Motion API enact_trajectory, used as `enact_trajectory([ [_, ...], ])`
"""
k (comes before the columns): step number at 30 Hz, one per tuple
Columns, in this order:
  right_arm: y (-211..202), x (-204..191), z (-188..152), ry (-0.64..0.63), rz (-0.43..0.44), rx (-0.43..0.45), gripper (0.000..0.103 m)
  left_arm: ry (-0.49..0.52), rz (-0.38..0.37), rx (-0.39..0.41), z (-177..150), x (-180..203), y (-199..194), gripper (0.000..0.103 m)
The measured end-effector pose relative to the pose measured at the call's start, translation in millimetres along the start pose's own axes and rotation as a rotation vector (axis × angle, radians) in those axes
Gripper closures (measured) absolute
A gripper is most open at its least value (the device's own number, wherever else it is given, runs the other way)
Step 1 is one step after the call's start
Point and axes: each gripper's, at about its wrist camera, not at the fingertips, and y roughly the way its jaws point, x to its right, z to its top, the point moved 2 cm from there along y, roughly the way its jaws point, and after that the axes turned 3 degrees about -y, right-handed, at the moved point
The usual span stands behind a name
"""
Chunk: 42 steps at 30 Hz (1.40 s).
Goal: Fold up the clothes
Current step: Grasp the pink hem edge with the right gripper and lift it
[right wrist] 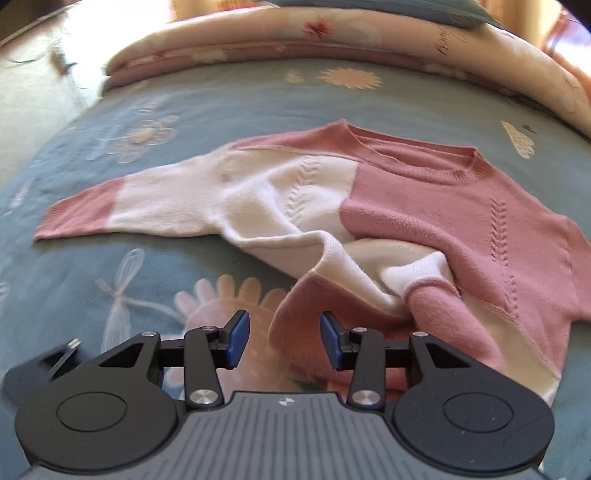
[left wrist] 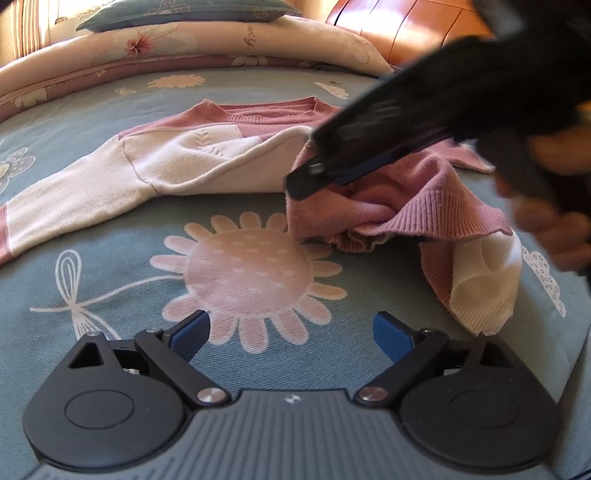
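A pink and white knit sweater (right wrist: 424,206) lies crumpled on a blue flowered bedspread (right wrist: 221,96). One sleeve (right wrist: 122,210) stretches out to the left; the lower part is bunched up. My right gripper (right wrist: 283,338) is open, its blue pads either side of a pink fold of the sweater, and holds nothing. In the left wrist view the right gripper (left wrist: 306,184) hangs over the bunched sweater (left wrist: 388,206), blurred. My left gripper (left wrist: 291,336) is open and empty above the bedspread (left wrist: 110,236), short of the sweater.
A folded flowered quilt (left wrist: 184,48) and a blue pillow (left wrist: 184,11) lie at the head of the bed. A wooden headboard (left wrist: 406,26) stands at the back right. The bed's left edge and the floor (right wrist: 33,92) show in the right wrist view.
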Motion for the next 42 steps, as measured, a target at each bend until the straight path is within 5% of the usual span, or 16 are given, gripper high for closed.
enact_trajectory([
  [5, 29, -4, 6, -0.014, -0.188, -0.014, 0.052, -0.021, -0.043, 0.032, -4, -13, -2, 0.008],
  [15, 10, 31, -5, -0.009, -0.241, -0.029, 0.053, -0.092, -0.084, 0.061, 22, -35, 9, 0.008],
  [20, 10, 21, -3, -0.081, -0.173, -0.031, 0.084, -0.085, -0.122, 0.081, 16, -29, 21, 0.008],
  [31, -40, 13, 8, -0.081, 0.012, 0.005, 0.086, -0.065, -0.162, 0.107, 2, -36, 20, 0.008],
  [37, -80, -3, 17, -0.097, 0.127, 0.035, 0.086, -0.024, -0.250, 0.136, 0, -24, 10, 0.008],
  [42, -68, -25, 21, -0.092, 0.255, -0.012, 0.086, 0.019, -0.325, 0.180, -4, -14, -6, 0.006],
])
